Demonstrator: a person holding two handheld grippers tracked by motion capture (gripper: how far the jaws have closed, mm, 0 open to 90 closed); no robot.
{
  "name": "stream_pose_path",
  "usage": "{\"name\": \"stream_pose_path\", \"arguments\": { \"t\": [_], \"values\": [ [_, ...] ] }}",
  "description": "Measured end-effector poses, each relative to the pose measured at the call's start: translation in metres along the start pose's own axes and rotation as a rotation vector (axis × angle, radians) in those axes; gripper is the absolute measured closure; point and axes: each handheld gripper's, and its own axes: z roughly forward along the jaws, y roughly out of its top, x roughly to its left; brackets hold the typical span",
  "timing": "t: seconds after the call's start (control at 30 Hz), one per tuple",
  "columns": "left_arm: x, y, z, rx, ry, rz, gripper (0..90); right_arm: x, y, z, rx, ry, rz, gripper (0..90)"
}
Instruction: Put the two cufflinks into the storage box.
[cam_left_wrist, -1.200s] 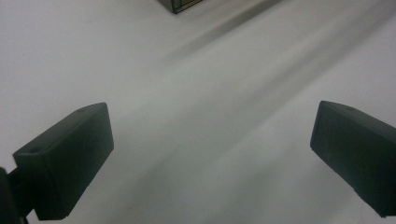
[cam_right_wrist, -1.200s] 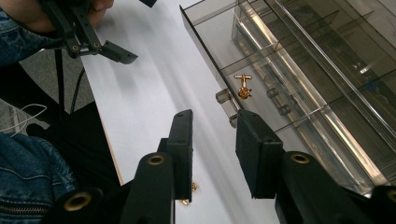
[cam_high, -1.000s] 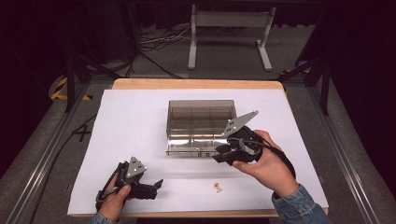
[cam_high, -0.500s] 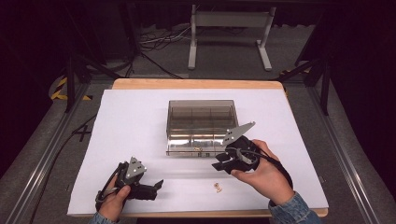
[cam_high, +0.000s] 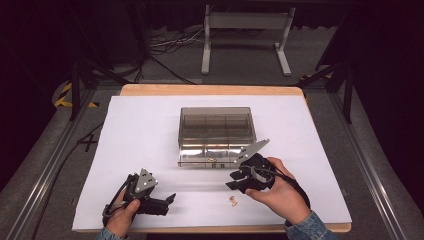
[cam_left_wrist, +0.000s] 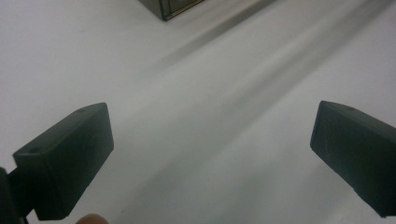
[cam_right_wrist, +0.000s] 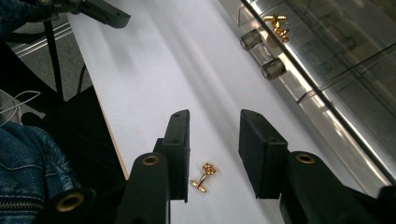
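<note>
Right tongs (cam_right_wrist: 212, 154) hovering low over the white bench (cam_high: 150, 130), jaws partly apart and just been widening, gold cufflink (cam_right_wrist: 202, 176) lying loose on the sheet between them, untouched. Near the clear box (cam_high: 216, 131). Left tongs (cam_left_wrist: 210, 154) resting wide apart over bare sheet, gripping nothing.

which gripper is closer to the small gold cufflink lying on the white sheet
Right. The right gripper hangs just above the small gold cufflink, which lies between its open fingers, untouched. The left gripper rests well off to the cufflink's left.
</note>
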Motion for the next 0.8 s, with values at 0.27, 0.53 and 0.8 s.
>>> {"name": "stream_pose_path", "arguments": {
  "t": [0.27,0.53,0.8],
  "values": [
    [0.0,-0.001,0.0,-0.009,0.019,-0.009,0.1,0.001,-0.008,0.013,0.002,0.012,0.016,63.3],
    [0.0,-0.001,0.0,-0.003,0.024,-0.006,0.1,0.002,-0.018,0.026,0.002,0.025,0.03,62.4],
    [-0.001,-0.002,0.001,-0.006,0.03,-0.005,0.1,0.004,-0.027,0.038,0.02,0.034,0.043,61.8]
  ]
}}
